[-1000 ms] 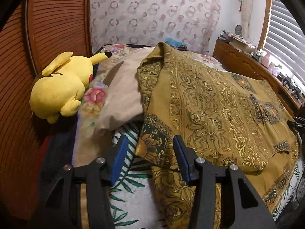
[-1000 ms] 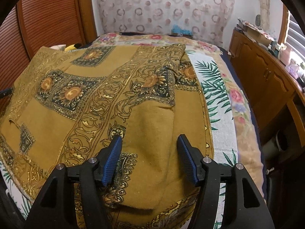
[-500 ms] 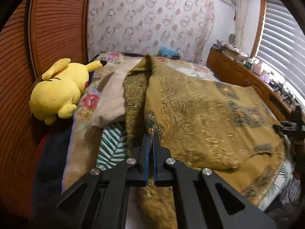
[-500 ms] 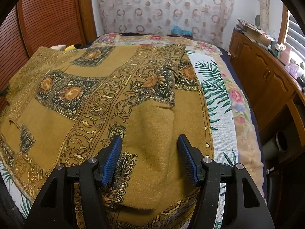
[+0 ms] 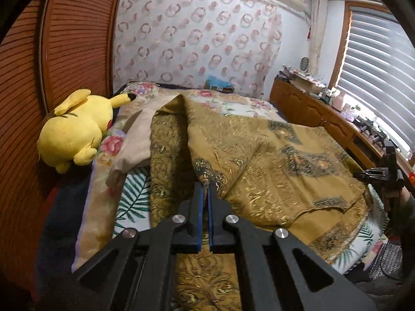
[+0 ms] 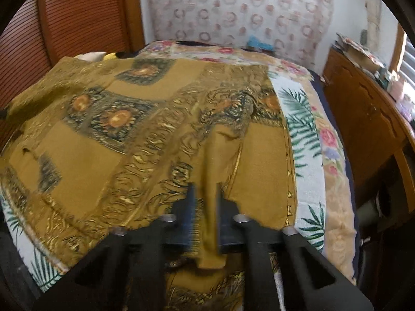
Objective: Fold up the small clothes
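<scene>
A mustard-gold garment (image 5: 272,155) with dark floral panels lies spread over the bed. In the left wrist view my left gripper (image 5: 205,189) is shut on the garment's near-left edge, and the cloth rises from it in a raised ridge. In the right wrist view the same garment (image 6: 103,150) fills the bed. My right gripper (image 6: 205,189) is closing on a pinched fold at the garment's near-right edge, with the cloth between its blue pads (image 6: 192,220). The right gripper (image 5: 384,176) also shows at the far right of the left wrist view.
A yellow plush toy (image 5: 75,132) lies against the wooden slatted wall at left, beside a beige cloth (image 5: 137,140). A palm-print sheet (image 6: 303,140) covers the bed. A wooden dresser (image 6: 363,119) with clutter runs along the right, under a window blind (image 5: 376,72).
My left gripper shut on the garment's edge, then lifted it so the cloth stands in a ridge. My right gripper went from open over the cloth to pinching a fold.
</scene>
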A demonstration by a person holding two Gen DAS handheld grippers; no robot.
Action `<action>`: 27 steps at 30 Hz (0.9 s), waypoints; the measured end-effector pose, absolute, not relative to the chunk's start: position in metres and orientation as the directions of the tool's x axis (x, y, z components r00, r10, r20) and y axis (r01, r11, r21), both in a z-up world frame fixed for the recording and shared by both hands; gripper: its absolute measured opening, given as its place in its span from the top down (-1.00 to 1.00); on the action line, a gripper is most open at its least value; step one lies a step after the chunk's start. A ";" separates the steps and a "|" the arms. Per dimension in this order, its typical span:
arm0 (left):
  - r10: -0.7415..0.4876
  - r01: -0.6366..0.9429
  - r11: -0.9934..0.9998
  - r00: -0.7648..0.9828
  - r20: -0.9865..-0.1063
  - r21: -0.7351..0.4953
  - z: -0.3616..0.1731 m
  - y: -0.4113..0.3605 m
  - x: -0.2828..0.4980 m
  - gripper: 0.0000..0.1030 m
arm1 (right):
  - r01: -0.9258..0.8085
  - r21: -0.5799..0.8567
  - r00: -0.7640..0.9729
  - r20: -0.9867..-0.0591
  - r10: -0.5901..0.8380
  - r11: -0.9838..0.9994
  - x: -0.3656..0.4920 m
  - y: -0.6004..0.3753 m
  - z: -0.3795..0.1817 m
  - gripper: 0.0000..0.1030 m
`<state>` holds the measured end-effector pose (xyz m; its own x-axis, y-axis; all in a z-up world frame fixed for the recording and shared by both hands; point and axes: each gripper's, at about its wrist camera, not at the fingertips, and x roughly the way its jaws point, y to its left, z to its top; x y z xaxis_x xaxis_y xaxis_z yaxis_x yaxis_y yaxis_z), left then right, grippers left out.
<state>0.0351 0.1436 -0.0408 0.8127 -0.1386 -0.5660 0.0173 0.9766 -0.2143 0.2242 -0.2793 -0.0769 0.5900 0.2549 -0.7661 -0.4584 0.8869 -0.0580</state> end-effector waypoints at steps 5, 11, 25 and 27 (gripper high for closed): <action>-0.144 0.015 0.973 0.822 -0.551 -0.232 -0.027 0.146 0.023 1.00 | -0.450 0.022 0.627 -0.704 0.334 0.893 0.222 -0.299 -0.047 0.92; -0.118 -0.004 0.981 0.774 -0.622 -0.192 -0.042 0.143 0.002 1.00 | -0.423 0.065 0.661 -0.659 0.357 0.904 0.207 -0.332 -0.018 0.92; -0.045 -0.042 0.992 0.749 -0.661 -0.116 -0.069 0.138 -0.001 0.60 | -0.376 -0.083 0.654 -0.729 0.201 0.923 0.192 -0.320 -0.054 0.63; -0.050 -0.040 0.992 0.753 -0.656 -0.122 -0.066 0.141 0.000 0.35 | -0.364 -0.113 0.681 -0.710 0.181 0.925 0.189 -0.316 -0.046 0.35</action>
<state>-0.0001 0.1410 -0.0661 0.7533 -0.0500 -0.6558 -0.0405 0.9917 -0.1221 0.1886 -0.3161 -0.0463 0.6809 0.1813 -0.7096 -0.3638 0.9246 -0.1130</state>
